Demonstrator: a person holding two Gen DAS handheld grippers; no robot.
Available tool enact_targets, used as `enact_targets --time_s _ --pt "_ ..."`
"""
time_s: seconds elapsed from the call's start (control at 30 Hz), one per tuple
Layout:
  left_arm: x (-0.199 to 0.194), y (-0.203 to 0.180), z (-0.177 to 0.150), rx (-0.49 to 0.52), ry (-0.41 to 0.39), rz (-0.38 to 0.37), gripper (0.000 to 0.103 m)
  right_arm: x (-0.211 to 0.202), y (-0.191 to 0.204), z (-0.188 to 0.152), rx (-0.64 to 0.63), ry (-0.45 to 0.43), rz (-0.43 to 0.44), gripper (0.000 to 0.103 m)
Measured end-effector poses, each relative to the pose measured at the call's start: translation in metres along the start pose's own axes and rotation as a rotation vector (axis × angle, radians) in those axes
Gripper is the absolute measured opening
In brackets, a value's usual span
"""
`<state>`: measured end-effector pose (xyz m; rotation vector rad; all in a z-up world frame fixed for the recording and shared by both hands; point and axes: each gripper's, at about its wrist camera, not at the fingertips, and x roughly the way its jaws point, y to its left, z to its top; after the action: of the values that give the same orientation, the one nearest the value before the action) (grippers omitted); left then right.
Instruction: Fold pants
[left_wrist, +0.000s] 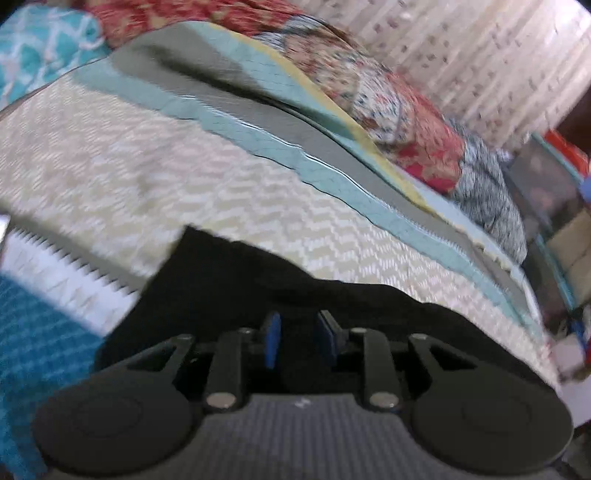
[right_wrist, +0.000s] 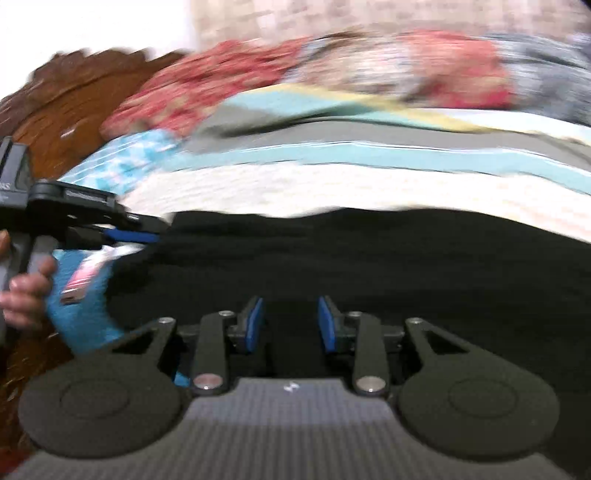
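Here, soft black pants (right_wrist: 369, 266) on zigzag-woven bedspread (left_wrist: 155, 177) — left gripper (left_wrist: 300, 338) jaws apart, right gripper (right_wrist: 290, 325) jaws apart.

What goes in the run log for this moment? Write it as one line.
task: fold pants | left gripper: open over black pants | right gripper: open over pants | surface: bedspread | blur: heavy

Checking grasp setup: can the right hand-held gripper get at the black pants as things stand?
Probably yes. The right hand-held gripper is open, and the pants lie spread directly ahead of it on the bed, nothing between. The pictures are blurred, so whether it touches the cloth is unclear.
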<state>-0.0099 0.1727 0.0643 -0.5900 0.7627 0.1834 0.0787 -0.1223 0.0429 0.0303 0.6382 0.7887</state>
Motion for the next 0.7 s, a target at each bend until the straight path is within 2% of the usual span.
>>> enact_targets --time_s 0.1,0.13,0.17,0.2,0.23,0.27,0.3,0.33,0.37,0.43,0.5,0.6,0.7 --pt "0.040 -0.007 0.005 0.063 0.023 0.191 0.022 -0.024 -0.056 -0.029 0.152 0.010 -0.139 0.036" --pt "0.049 -0.001 0.007 0.058 0.023 0.248 0.011 -0.029 -0.075 -0.039 0.198 0.027 -0.205 0.036" --pt "0.055 0.010 0.009 0.020 0.021 0.284 0.006 -0.034 -0.095 -0.049 0.240 0.050 -0.264 0.029" --pt "0.057 0.024 0.014 -0.054 0.016 0.276 0.006 -0.042 -0.114 -0.058 0.292 0.048 -0.269 0.009" --pt "0.055 0.033 0.018 -0.129 0.016 0.250 0.006 -0.055 -0.132 -0.064 0.374 0.024 -0.231 0.009" --pt "0.051 0.038 0.021 -0.201 0.025 0.236 0.006 -0.075 -0.147 -0.070 0.461 -0.018 -0.206 0.014" --pt "0.043 0.036 0.025 -0.249 0.023 0.242 0.006 -0.095 -0.158 -0.073 0.509 -0.086 -0.209 0.025" --pt "0.035 0.029 0.026 -0.248 0.007 0.256 0.006 -0.123 -0.170 -0.080 0.540 -0.184 -0.249 0.034" --pt "0.026 0.021 0.026 -0.226 -0.015 0.265 0.009 -0.146 -0.181 -0.087 0.568 -0.263 -0.296 0.047" --pt "0.008 -0.002 0.024 -0.177 -0.051 0.257 0.020 -0.188 -0.213 -0.109 0.674 -0.411 -0.400 0.048" --pt "-0.001 -0.023 0.019 -0.152 -0.048 0.211 0.020 -0.219 -0.243 -0.132 0.782 -0.511 -0.469 0.048" --pt "-0.001 -0.060 0.004 -0.091 -0.009 0.160 0.022 -0.241 -0.278 -0.159 0.897 -0.602 -0.523 0.048" --pt "0.015 -0.104 -0.015 -0.015 0.078 0.106 0.025 -0.236 -0.303 -0.169 0.955 -0.615 -0.507 0.048"
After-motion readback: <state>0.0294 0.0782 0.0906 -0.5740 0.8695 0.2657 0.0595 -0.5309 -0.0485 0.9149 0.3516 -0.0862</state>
